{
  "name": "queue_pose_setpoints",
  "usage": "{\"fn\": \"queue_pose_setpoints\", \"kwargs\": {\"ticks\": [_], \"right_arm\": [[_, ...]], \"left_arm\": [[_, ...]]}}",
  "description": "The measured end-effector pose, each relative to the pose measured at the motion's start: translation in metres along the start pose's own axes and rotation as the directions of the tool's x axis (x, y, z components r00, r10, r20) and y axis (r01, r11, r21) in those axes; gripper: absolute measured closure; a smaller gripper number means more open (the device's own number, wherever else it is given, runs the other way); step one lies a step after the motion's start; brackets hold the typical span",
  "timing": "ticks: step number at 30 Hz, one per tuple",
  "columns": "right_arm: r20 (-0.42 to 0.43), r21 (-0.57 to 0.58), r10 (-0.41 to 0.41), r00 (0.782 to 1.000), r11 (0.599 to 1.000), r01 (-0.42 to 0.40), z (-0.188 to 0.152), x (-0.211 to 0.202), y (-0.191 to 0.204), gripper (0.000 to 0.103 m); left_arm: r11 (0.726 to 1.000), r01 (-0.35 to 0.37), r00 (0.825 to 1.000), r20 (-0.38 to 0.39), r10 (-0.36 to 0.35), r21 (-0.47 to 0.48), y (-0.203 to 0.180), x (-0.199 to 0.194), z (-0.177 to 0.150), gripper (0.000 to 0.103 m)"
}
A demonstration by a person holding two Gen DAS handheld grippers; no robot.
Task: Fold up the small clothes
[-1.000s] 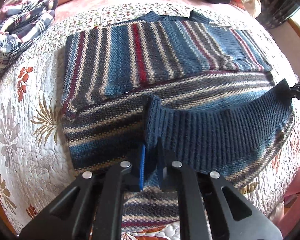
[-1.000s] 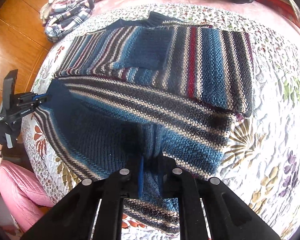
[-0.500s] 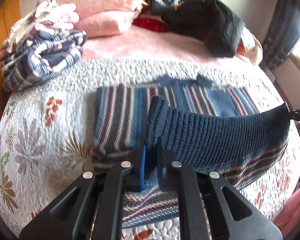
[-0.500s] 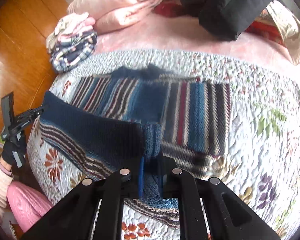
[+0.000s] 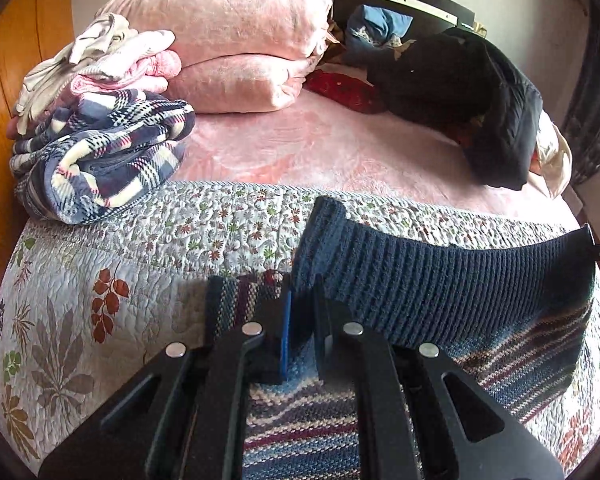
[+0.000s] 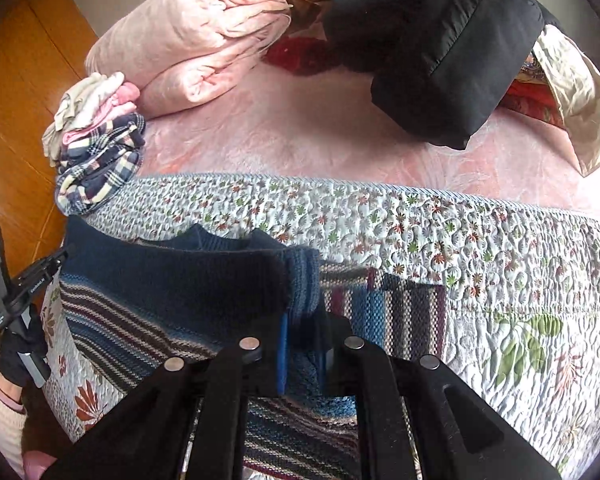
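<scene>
Striped sweater [image 5: 480,312] on floral quilt [image 5: 140,280], near edge, ribbed hem raised off it and stretched between both tongs.

Left gripper [image 5: 302,320] pinched shut on hem corner; right gripper [image 6: 302,336] likewise on opposite corner.

Step in hand: carry hem toward 12 o'clock, over to collar [image 6: 204,238]. Keep hem taut and level, both corners travelling together; lower flat, align edges before release.

Count: one sweater, two grippers, one pile of folded clothes [image 5: 100,148] at 10 o'clock, probably three or four items, layers unclear.

Striped sweater [image 5: 440,300] hem between left gripper [image 5: 302,320] fingers [image 5: 285,334]
</scene>
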State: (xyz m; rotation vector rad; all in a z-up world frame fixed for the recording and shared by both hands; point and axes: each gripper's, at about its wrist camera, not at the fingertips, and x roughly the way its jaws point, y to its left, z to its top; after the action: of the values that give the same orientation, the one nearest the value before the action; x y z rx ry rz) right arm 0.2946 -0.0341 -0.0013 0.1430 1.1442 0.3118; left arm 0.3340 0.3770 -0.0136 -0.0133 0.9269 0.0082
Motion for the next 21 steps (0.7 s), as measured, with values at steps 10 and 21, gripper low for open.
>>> {"fn": "queue_pose_setpoints", "kwargs": {"ticks": [10,21], "right_arm": [[-0.087,0.029,-0.056,0.995,0.998,0.059,0.013,0.073,-0.017,0.093],[-0.142,0.059,-0.114,0.983,0.991,0.124,0.012,0.119,-0.033,0.082]], "left_arm": [[0.999,-0.047,0.995,-0.088,0.046,-0.005,-0.002,0.081,-0.008,0.095],[0.997,-0.079,0.985,-0.157,0.074,-0.027,0.003,0.123,-0.019,0.088]]}}
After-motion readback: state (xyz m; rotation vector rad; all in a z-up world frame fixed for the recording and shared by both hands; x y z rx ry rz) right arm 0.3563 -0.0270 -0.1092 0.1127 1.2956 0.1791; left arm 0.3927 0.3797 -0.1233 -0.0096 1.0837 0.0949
